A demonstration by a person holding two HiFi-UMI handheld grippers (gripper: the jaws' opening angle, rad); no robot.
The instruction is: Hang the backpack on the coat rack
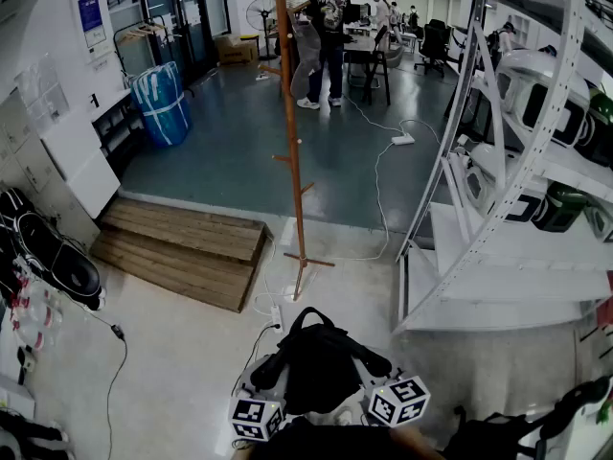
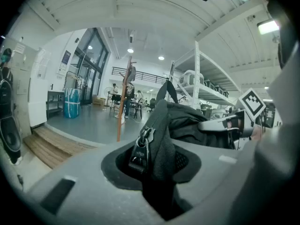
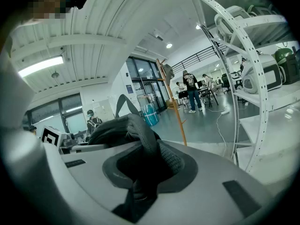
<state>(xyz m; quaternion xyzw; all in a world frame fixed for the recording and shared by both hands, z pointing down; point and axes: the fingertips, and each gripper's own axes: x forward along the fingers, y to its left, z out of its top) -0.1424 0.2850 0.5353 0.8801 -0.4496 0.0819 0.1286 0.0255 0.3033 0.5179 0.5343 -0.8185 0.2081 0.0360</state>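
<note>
A black backpack [image 1: 321,367] hangs low in front of me, carried between both grippers. My left gripper [image 1: 271,370] is shut on its left side; in the left gripper view padded fabric and a zip puller [image 2: 139,146] fill the jaws. On the other side my right gripper [image 1: 372,360] is shut on a padded fold of the backpack [image 3: 147,149]. The wooden coat rack [image 1: 290,132] stands a few steps ahead on the floor, with bare pegs along its pole. It also rises beyond the bag as the coat rack [image 2: 123,102] and the coat rack [image 3: 176,111].
A wooden pallet [image 1: 182,247] lies left of the rack's base. White metal shelving [image 1: 508,209] with appliances lines the right. A white cable and power strip [image 1: 402,140] trail behind the rack. A person [image 1: 329,36] stands far back. Black bags [image 1: 57,257] lean at the left.
</note>
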